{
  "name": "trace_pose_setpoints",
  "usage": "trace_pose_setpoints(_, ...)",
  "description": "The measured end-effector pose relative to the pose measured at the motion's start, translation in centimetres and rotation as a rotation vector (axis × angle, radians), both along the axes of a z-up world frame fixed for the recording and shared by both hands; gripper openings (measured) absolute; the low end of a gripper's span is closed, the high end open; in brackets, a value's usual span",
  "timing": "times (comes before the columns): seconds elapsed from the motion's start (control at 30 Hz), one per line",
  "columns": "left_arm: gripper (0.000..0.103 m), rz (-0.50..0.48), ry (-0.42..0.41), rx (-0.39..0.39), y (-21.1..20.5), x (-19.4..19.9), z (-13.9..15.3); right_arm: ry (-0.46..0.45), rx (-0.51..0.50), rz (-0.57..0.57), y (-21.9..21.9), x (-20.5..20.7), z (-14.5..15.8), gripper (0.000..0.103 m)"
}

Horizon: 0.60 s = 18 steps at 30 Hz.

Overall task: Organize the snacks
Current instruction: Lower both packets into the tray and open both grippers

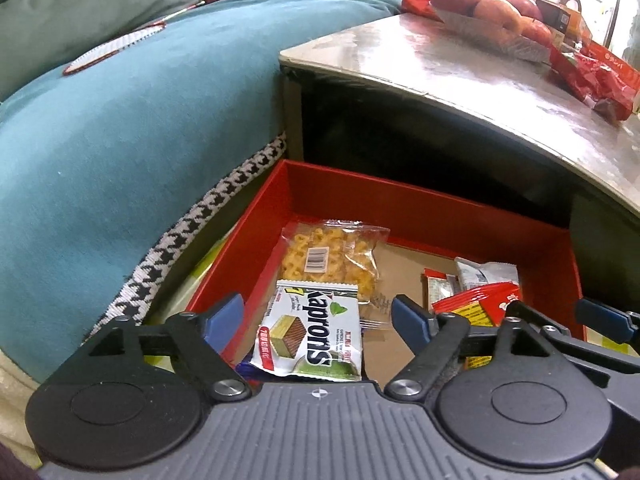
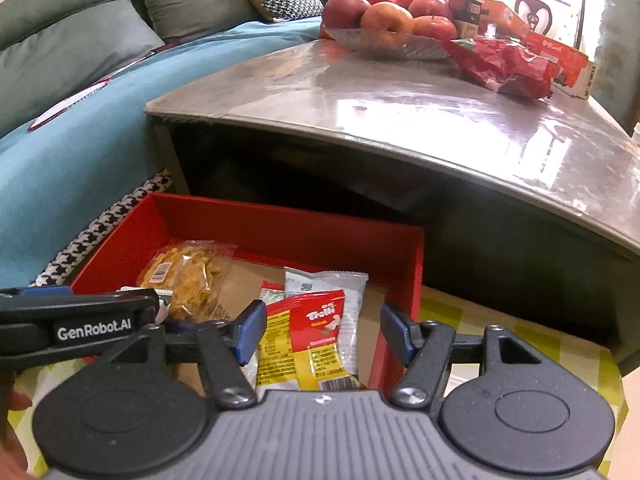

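I had both grippers, left [image 1: 318,318] and right [image 2: 323,330], spread and empty over the red box [image 2: 280,228], bare cardboard floor [image 1: 404,264] mid-box.

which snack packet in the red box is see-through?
The clear plastic bag of yellow-orange crisps, at the far left of the red cardboard box. The wafer pack and the others are opaque printed wrappers.

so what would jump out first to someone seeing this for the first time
The red box on the floor, holding snack packs: a clear bag of yellow crisps at the back left, a Kapron's wafer pack before it, a red-and-yellow Trolli pack to the right. Above, a bowl of apples sits on the shiny table.
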<state>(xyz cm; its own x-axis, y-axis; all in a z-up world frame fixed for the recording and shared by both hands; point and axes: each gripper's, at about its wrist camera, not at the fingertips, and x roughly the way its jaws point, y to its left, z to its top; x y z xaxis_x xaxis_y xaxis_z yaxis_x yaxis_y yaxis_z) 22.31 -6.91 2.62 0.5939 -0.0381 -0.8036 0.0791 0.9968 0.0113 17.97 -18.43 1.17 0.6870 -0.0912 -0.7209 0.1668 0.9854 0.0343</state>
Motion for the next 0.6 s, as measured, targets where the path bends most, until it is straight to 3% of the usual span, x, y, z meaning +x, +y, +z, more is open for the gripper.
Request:
trace_pose_setpoints(0.3,0.087,-0.01,0.006,-0.012,-0.1,-0.5,0.5,-0.014,-0.027,-0.002,0.0,-0.9,0.9,0.068)
trace_pose_setpoints(0.6,0.088,-0.056,-0.001,0.0,0.3,-3.6,1.7,0.006,-0.156,0.037,1.5,-4.0,2.3,0.072)
